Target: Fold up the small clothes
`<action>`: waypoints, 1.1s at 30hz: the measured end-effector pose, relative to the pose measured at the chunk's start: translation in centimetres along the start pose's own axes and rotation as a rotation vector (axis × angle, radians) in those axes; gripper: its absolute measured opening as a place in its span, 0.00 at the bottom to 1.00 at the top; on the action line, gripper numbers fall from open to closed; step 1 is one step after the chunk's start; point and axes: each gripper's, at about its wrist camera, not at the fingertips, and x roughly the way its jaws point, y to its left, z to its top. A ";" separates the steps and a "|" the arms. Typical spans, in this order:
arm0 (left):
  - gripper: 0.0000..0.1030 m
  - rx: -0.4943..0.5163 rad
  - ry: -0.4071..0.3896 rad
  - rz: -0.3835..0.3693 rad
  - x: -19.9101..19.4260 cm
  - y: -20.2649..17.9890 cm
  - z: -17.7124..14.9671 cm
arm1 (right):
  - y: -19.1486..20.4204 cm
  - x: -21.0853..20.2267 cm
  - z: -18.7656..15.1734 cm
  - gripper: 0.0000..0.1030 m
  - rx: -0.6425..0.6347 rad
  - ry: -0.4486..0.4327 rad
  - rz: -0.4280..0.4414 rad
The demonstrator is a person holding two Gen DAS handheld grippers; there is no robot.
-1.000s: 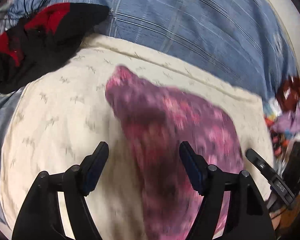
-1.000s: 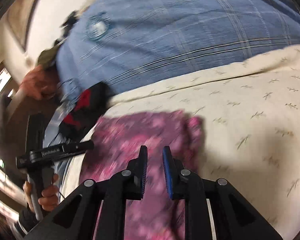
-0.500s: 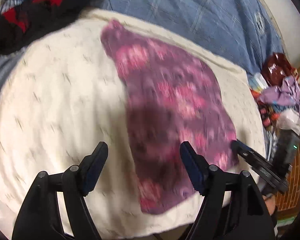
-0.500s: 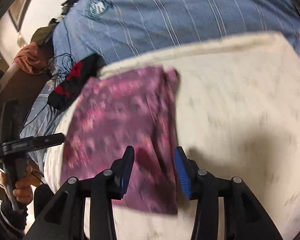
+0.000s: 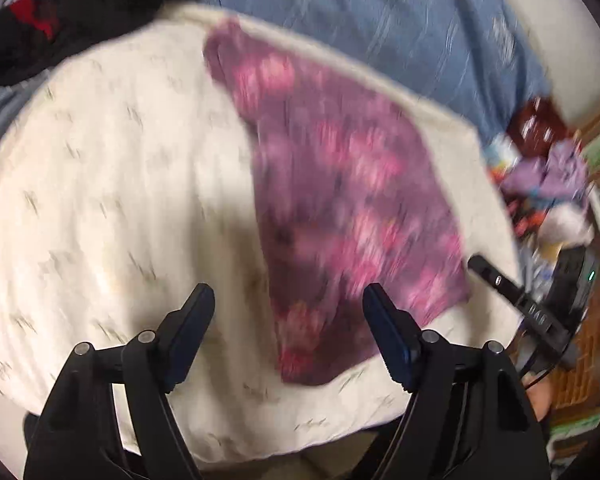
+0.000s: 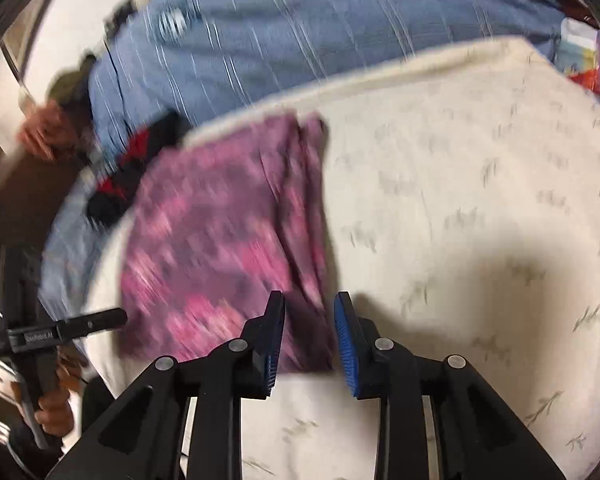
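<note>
A purple and pink patterned garment (image 5: 340,200) lies folded flat on a cream cushion (image 5: 112,184); it also shows in the right wrist view (image 6: 228,240). My left gripper (image 5: 288,312) is open and empty, held above the garment's near edge. My right gripper (image 6: 309,316) is open and empty, above the garment's near right corner. The right gripper's tip (image 5: 496,280) shows at the garment's right side in the left wrist view. The left gripper (image 6: 76,328) shows at the far left of the right wrist view. Both views are motion-blurred.
A blue striped bedsheet (image 5: 380,20) lies behind the cream cushion. A black and red garment (image 5: 60,12) lies at the back left, also seen in the right wrist view (image 6: 132,168). A pile of colourful clothes (image 5: 548,168) sits at the right.
Both grippers have pulled back from the garment. The right gripper has opened from nearly shut and let the cloth go. The garment now lies flat on the cushion.
</note>
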 end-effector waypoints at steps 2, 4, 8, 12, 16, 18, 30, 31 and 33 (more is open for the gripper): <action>0.75 -0.015 -0.046 -0.002 -0.8 -0.3 2.3 | 0.8 -0.5 1.2 0.27 -0.001 -0.047 0.035; 0.75 -0.033 -0.081 0.017 -0.5 -0.7 5.1 | 1.9 0.1 2.8 0.27 -0.019 -0.061 0.062; 0.75 -0.079 -0.109 0.052 1.2 -1.1 9.4 | 5.0 2.6 5.8 0.27 -0.097 -0.081 0.047; 0.75 -0.090 -0.103 0.154 4.6 -1.2 11.7 | 5.4 5.3 8.2 0.27 -0.079 -0.075 0.065; 0.86 -0.125 -0.058 0.197 8.9 1.3 11.2 | 4.2 9.4 8.8 0.20 -0.101 0.000 0.012; 0.86 -0.097 -0.087 0.210 8.5 1.1 11.0 | 3.7 11.3 8.2 0.20 -0.140 0.030 -0.035; 0.85 -0.078 -0.084 0.205 6.7 -0.3 10.2 | 3.6 11.1 12.2 0.26 -0.077 0.007 0.003; 0.88 -0.078 -0.051 0.215 7.9 0.1 10.0 | 3.4 12.4 12.0 0.24 -0.085 0.049 -0.036; 0.93 -0.089 -0.060 0.204 8.3 0.6 10.2 | 3.1 14.0 11.4 0.23 -0.086 0.084 -0.044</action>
